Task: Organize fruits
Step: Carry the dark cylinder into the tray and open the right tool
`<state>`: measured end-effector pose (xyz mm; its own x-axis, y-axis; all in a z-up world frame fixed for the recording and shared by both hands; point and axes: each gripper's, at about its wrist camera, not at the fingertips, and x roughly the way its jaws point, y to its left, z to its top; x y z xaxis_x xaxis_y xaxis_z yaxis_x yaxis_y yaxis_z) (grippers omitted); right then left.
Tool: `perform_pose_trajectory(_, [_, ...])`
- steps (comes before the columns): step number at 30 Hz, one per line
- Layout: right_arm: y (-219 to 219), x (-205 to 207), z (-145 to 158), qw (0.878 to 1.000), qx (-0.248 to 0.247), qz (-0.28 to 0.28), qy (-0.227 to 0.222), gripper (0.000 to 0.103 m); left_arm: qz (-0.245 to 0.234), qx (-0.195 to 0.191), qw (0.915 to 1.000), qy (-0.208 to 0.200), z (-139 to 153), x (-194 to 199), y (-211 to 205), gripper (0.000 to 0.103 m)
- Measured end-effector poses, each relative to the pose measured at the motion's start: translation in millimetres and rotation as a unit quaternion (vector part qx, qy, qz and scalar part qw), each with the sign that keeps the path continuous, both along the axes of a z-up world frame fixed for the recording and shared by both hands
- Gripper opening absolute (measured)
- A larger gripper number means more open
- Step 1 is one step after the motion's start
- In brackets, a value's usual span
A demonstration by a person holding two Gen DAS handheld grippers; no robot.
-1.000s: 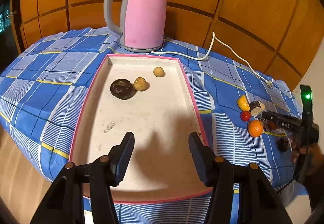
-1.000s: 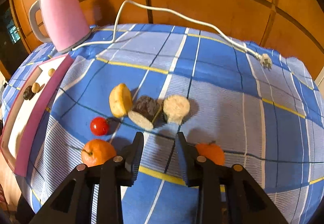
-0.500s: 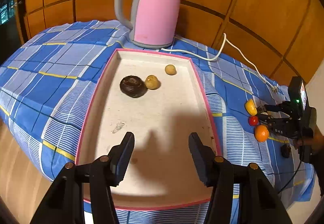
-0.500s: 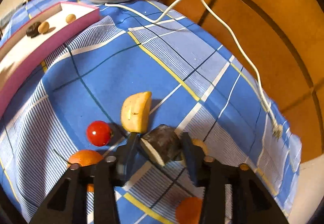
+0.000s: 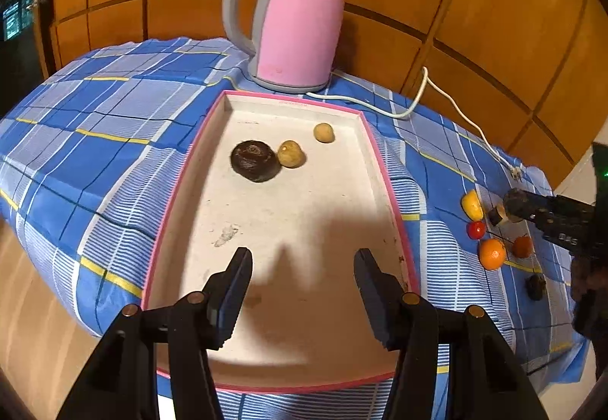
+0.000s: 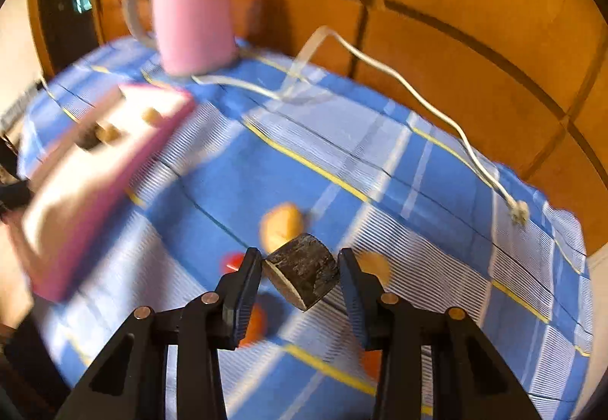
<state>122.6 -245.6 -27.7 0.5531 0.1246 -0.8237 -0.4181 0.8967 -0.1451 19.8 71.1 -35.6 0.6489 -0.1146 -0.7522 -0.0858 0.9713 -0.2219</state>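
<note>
My right gripper (image 6: 300, 262) is shut on a dark-skinned cut chunk (image 6: 304, 277) with a pale cut face, and holds it above the blue checked cloth. On the cloth below lie a yellow piece (image 6: 281, 226), a red tomato (image 6: 232, 261), an orange (image 6: 254, 321) and a pale chunk (image 6: 374, 264). My left gripper (image 5: 304, 268) hangs open over the near half of the pink-rimmed tray (image 5: 380, 169), with nothing between its fingers. In the tray lie a dark round fruit (image 5: 254, 160) and two small yellow-brown fruits (image 5: 290, 154) (image 5: 323, 133). The right gripper (image 5: 513, 207) also shows at the far right.
A pink kettle (image 5: 300, 17) stands behind the tray, and its white cord (image 5: 448, 104) runs across the cloth to a plug near the right edge. Two oranges (image 5: 492, 253) (image 5: 523, 246) and a small dark fruit (image 5: 535, 287) lie near the cloth's right edge. Wooden panels close the back.
My right gripper closed around the dark chunk, lifted it off the cloth and swung its view toward the tray. The left gripper stayed open over the tray.
</note>
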Motion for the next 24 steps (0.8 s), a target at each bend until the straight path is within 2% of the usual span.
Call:
perform_pose_trajectory(4, [52, -8, 13, 0.997, 0.053, 0.052, 0.015, 0.042, 0.018, 0.001, 0.9998, -0.004, 3, -4, 13, 0.057])
perform_pose_trajectory(10, [144, -8, 0, 0.988, 0.091, 0.113, 0.054, 0.042, 0.041, 0.006, 0.9991, -0.008, 6, -8, 29, 0.057])
perform_pose_trajectory(14, [181, 11, -16, 0.985, 0.107, 0.105, 0.087, 0.042, 0.053, 0.003, 0.9986, -0.006, 3, -8, 36, 0.058])
perform_pose_trajectory(19, [198, 23, -32, 0.987, 0.099, 0.086, 0.092, 0.043, 0.052, 0.006, 0.9987, 0.000, -1, -7, 36, 0.058])
perform_pose_trajectory(23, [193, 25, -32, 0.987, 0.116, 0.072, 0.081, 0.066, 0.048, 0.008, 0.9988, 0.002, -3, -6, 32, 0.058])
perform_pose_trajectory(24, [191, 25, -31, 0.987, 0.118, 0.068, 0.080, 0.066, 0.046, 0.009, 0.9989, 0.002, -3, -6, 31, 0.058])
